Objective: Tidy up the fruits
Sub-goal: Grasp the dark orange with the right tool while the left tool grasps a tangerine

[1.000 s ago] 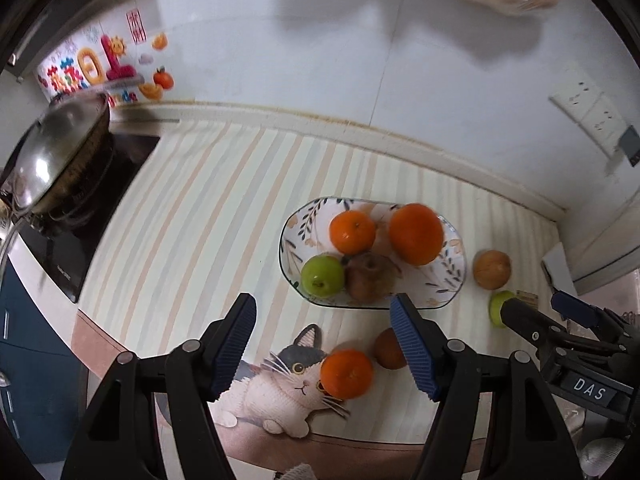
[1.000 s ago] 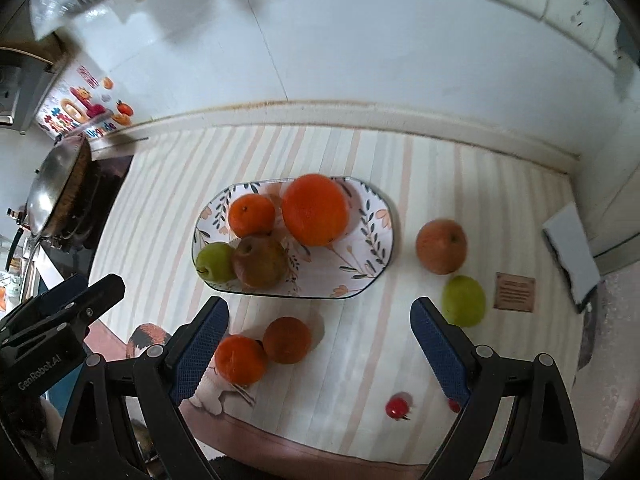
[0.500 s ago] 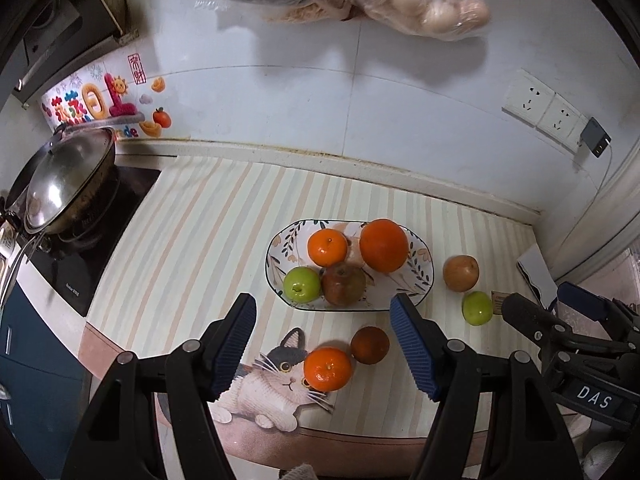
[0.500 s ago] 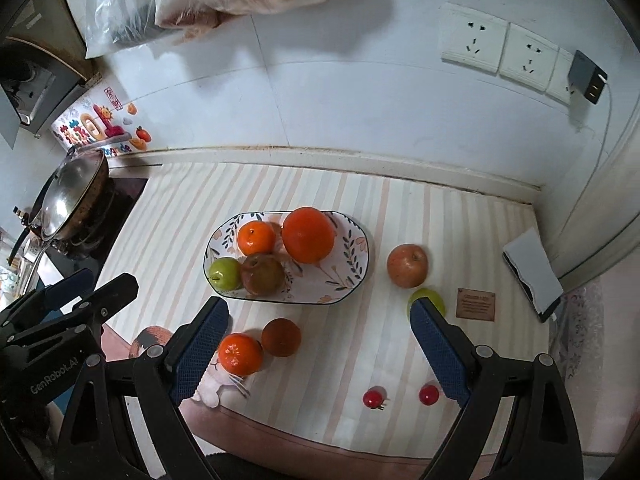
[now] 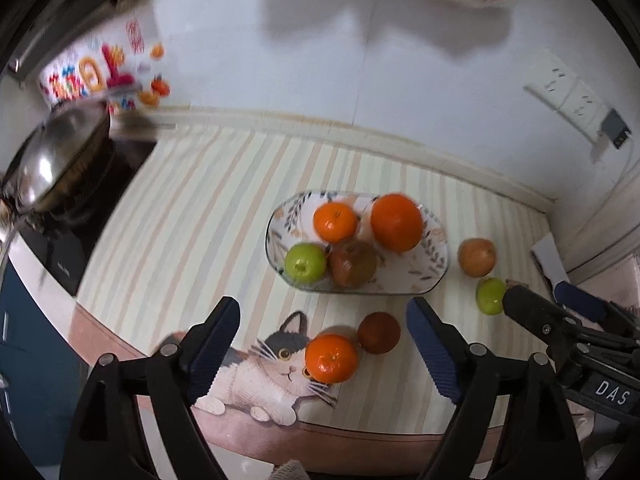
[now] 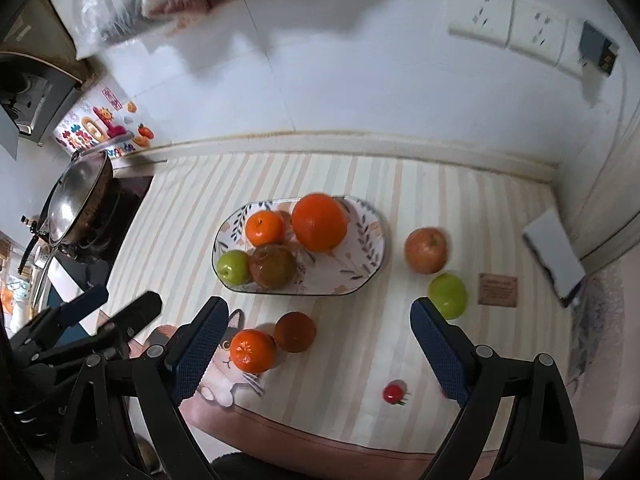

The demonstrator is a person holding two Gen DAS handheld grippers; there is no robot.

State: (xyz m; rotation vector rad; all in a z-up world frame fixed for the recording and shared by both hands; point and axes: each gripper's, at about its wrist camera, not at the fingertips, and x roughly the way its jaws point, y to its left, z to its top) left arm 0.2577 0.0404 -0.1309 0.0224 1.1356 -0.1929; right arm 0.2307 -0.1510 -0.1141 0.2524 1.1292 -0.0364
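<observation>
White tiled wall (image 6: 360, 80), wall sockets (image 6: 508, 28), striped countertop mat (image 5: 192, 216), wok (image 5: 52, 160).

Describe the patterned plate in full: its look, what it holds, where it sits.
The plate is an oblong, shallow dish, white with a leaf print and a thin dark rim, likely ceramic. It lies flat on the striped mat, holding a large orange, a mandarin, a green apple and a brownish apple. Neither gripper touches it.
</observation>
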